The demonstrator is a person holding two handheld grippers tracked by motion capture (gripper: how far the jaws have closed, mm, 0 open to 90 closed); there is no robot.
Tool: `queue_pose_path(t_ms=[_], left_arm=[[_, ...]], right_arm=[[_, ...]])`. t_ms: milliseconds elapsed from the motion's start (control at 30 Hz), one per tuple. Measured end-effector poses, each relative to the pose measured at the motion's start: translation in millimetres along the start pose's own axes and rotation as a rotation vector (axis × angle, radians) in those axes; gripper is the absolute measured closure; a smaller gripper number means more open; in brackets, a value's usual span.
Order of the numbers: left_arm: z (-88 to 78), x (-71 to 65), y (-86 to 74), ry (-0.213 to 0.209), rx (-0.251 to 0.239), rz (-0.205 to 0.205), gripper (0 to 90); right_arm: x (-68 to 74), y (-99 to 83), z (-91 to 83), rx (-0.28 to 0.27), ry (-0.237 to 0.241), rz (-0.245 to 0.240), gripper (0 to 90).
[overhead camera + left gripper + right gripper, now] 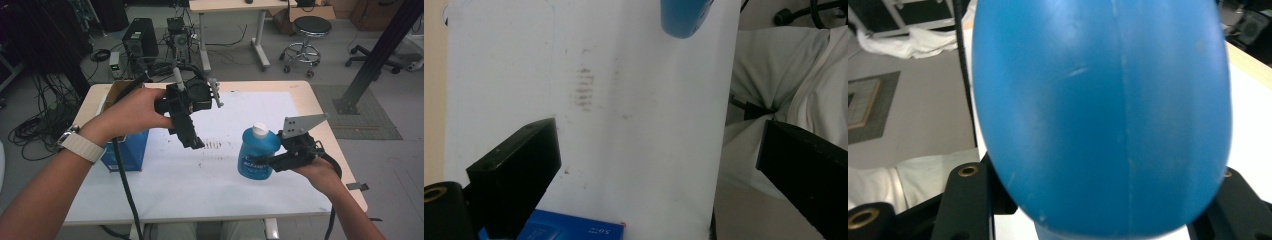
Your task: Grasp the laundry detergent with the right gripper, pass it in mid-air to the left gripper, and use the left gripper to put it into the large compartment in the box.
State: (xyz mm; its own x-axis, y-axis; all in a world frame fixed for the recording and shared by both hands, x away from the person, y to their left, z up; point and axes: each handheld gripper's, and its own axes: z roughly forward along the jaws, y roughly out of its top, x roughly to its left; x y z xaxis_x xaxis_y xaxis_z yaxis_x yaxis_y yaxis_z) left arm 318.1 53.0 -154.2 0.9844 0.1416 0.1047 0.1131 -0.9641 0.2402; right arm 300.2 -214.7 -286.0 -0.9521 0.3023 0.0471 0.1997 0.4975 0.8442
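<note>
Two grippers, right gripper (270, 162) clamping blue bottle (256, 150)

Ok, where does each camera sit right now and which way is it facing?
High view: above the person's side, looking forward and down on the table; both forearms, left gripper, right gripper on the blue bottle.
Left gripper view: rides the left gripper, looking down at the white mat; its wide-apart black jaws, the person's lap.
Right gripper view: rides the right gripper, facing the bottle close up.
Shared: the blue bottle appears in all three.
</note>
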Motion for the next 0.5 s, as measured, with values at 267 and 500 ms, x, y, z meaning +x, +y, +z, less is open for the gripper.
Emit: queue_pose_path(t_ms=[267,500], left_arm=[[-2.9,-4.0,1.3,-0.026,-0.001,0.010,4.6],[-4.1,-2.9,0.7,-0.046,0.001,0.013,4.5]], right_arm=[[1.0,16.1,14.3,0.023,0.061,-0.045,43.3],[-0.4,23.7,26.4,0.026,0.097,-0.063,43.4]])
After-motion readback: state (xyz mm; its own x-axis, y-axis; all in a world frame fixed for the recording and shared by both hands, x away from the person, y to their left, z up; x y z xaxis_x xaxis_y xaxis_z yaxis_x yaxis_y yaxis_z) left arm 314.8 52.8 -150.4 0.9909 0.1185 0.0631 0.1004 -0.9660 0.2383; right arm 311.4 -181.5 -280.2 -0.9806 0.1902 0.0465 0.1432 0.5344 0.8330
